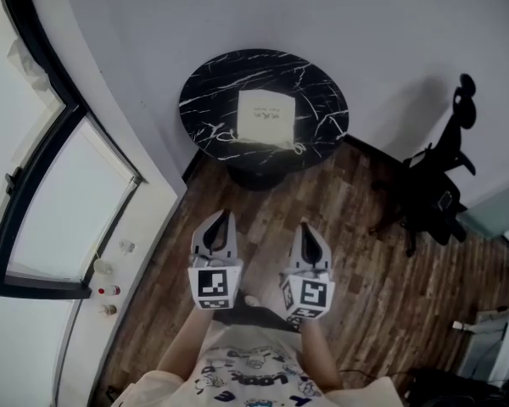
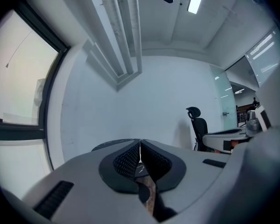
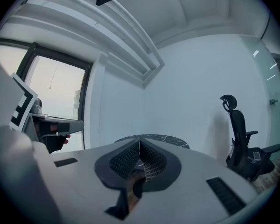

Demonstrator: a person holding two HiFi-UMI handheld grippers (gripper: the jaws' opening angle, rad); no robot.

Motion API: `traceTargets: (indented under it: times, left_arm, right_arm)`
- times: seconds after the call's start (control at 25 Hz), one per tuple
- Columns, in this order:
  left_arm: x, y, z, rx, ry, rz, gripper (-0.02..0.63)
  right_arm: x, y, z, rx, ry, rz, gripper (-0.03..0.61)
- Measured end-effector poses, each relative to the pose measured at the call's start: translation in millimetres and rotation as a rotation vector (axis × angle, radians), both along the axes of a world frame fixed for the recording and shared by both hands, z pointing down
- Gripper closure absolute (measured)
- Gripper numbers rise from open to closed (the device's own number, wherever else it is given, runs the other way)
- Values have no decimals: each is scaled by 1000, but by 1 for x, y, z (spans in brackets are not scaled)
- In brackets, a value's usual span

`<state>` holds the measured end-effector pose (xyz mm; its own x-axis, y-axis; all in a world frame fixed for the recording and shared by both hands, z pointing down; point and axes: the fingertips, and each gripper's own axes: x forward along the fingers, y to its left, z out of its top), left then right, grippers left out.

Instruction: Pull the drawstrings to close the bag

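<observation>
Cream bag (image 1: 266,117) lies flat on round black marble table (image 1: 322,91), drawstrings (image 1: 295,147) at its near edge. Left gripper (image 1: 220,223) and right gripper (image 1: 310,234) jaws clenched, empty (well short of the table).

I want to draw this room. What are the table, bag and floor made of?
Table: black marble or a marble print, judging by white veins. Bag: probably pale matte cloth, with drawstrings. Floor: brown wood or wood-look planks, seams and grain showing.

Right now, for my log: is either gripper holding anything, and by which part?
Nothing. Left gripper and right gripper are shut, empty; the bag lies apart.
</observation>
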<state>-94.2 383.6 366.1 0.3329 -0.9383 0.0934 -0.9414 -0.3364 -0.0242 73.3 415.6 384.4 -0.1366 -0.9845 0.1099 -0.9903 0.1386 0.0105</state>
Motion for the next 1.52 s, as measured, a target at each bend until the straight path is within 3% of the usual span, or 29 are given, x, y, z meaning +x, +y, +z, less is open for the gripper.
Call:
traceTargets:
  times: [0.52, 1.16, 1.52]
  left_arm:
    - [9, -46, 25, -48, -19, -27, 571]
    - [16, -233, 71, -162, -48, 35, 571]
    - [7, -302, 99, -208, -104, 95, 569]
  right_arm:
    - [16, -48, 26, -53, 2, -42, 566]
    - [31, -230, 57, -151, 72, -17, 566]
    - [42, -294, 89, -242, 96, -8, 566]
